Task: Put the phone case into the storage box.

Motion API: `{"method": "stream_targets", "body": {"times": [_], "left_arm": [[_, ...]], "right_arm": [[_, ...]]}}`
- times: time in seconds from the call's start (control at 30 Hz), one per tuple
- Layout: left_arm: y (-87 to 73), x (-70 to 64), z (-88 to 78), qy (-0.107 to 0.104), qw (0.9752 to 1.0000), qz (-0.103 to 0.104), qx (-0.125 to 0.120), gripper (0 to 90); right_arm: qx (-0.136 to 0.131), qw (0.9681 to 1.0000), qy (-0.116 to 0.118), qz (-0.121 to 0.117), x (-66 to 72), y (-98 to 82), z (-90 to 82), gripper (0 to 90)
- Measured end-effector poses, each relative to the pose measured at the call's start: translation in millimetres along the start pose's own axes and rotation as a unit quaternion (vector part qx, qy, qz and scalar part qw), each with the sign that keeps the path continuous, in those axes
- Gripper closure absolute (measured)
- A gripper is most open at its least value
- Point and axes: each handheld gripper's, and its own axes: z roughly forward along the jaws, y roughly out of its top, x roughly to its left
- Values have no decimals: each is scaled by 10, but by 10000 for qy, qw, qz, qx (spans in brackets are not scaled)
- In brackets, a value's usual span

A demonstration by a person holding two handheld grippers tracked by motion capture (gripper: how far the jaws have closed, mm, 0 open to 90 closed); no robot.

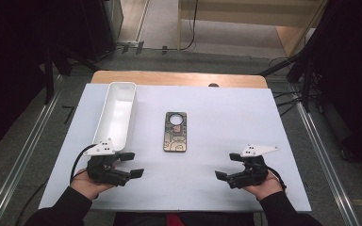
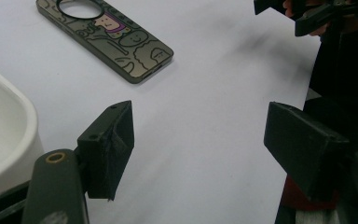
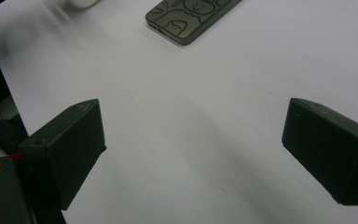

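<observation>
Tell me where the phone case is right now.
In the high view the phone case lies flat near the middle of the white table, just right of the long white tray and ahead of both grippers, touched by neither.

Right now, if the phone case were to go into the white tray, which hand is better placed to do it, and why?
Probably the left. The left gripper sits at the near end of the white tray, and the phone case lies between both hands. The right gripper would have to cross farther. Both are open and empty.
</observation>
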Motion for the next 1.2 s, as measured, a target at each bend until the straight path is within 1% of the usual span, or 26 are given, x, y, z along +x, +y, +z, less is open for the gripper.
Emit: {"method": "stream_targets", "body": {"times": [0.33,0.73,0.87,1.2], "left_arm": [[1,6,-3,-15,10000,-18,-28,240],[-6,10,5,12,10000,-7,-25,240],[-7,15,7,17,10000,-5,-17,241],[-9,29,10,52,10000,-24,-16,240]], "right_arm": [[-14,10000,17,48,-29,-4,15,50],[-4,10000,51,67,-28,1,22,51],[-67,9999,76,84,-32,5,14,50],[-60,9999,79,97,-41,5,19,50]]}}
